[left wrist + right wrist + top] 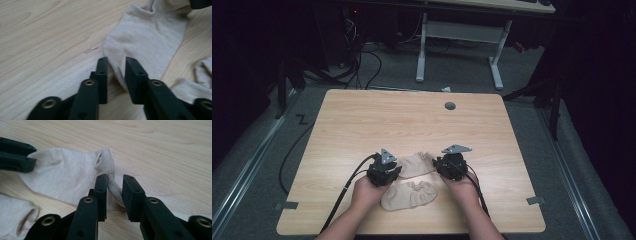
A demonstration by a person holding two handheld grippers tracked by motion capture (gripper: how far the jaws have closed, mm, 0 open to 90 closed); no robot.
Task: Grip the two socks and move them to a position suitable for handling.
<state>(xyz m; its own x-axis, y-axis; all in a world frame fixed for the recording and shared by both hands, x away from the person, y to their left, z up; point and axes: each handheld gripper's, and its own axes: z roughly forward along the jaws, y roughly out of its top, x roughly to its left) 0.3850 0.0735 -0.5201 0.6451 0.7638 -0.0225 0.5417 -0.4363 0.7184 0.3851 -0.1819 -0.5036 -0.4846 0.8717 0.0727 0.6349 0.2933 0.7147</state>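
Two beige ankle socks lie on the wooden table point(412, 120). The farther sock point(417, 164) lies flat between my two grippers. The left gripper point(397, 169) is at its toe end, and the jaws point(116, 60) stand a little apart with the sock's rounded edge point(147, 37) between them. The right gripper point(438, 165) is at the cuff end. Its jaws point(115, 178) also stand slightly apart, and the ribbed cuff point(107, 160) runs through the gap. The nearer sock point(409, 195) lies crumpled between the person's hands.
A grey grommet hole point(450, 106) sits near the table's far edge. Tape marks point(536, 200) sit near the front corners. Cables trail from both grippers off the front edge. Behind the table stands another desk's white frame point(422, 50).
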